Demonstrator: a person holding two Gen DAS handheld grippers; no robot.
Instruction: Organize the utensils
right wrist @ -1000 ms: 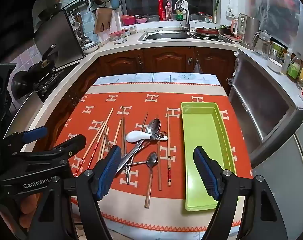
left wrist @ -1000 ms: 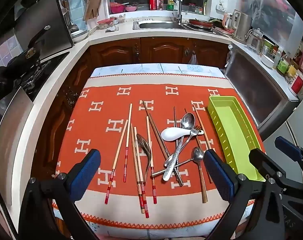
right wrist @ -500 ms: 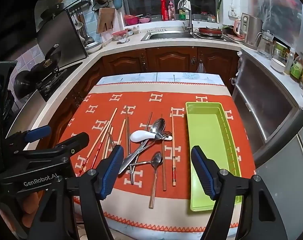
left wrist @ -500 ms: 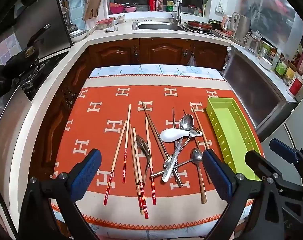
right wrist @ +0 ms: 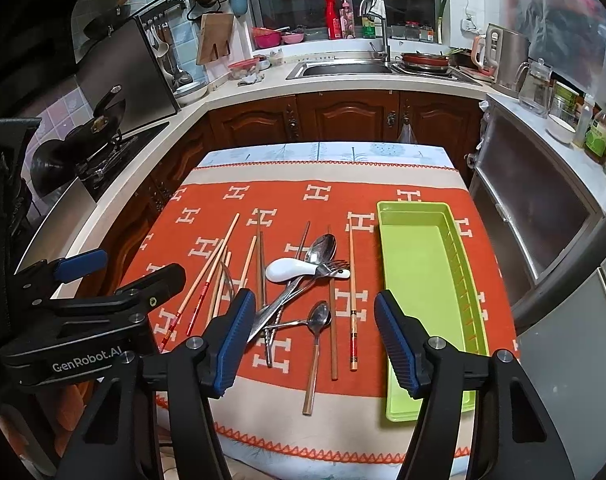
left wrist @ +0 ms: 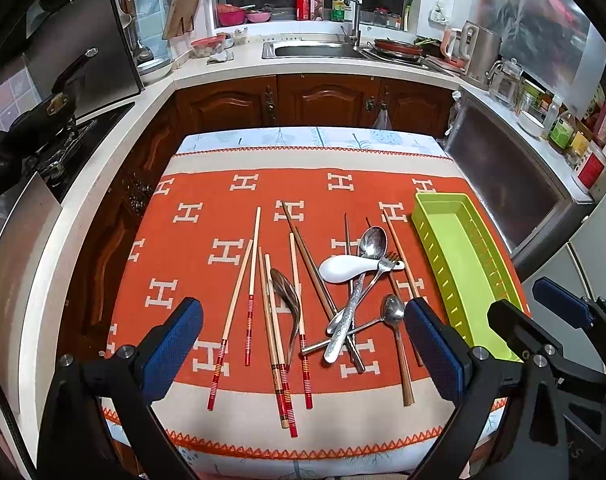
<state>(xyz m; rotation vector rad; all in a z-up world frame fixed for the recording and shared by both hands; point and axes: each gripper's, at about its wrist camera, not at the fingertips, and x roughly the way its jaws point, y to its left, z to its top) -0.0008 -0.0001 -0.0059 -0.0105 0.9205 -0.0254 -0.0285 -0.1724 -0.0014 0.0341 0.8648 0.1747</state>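
Several chopsticks (left wrist: 251, 272), metal spoons (left wrist: 369, 248), a fork (left wrist: 385, 264) and a white ceramic spoon (left wrist: 343, 269) lie scattered and partly crossed on the orange cloth (left wrist: 207, 200). An empty green tray (left wrist: 459, 256) lies to their right; it also shows in the right wrist view (right wrist: 419, 280). My left gripper (left wrist: 303, 344) is open and empty above the near utensils. My right gripper (right wrist: 313, 340) is open and empty above a small spoon (right wrist: 317, 332) and chopsticks (right wrist: 353, 288).
The table stands in a kitchen with brown cabinets (left wrist: 323, 100) behind, a stove with a wok (left wrist: 43, 120) at left, a sink (left wrist: 315, 50) at the back, and a steel appliance (left wrist: 511, 184) at right. The cloth's near edge (left wrist: 303, 440) is close below.
Both grippers have drawn slightly back and shifted right, so the table sits a bit further off. The utensils and tray have not moved.
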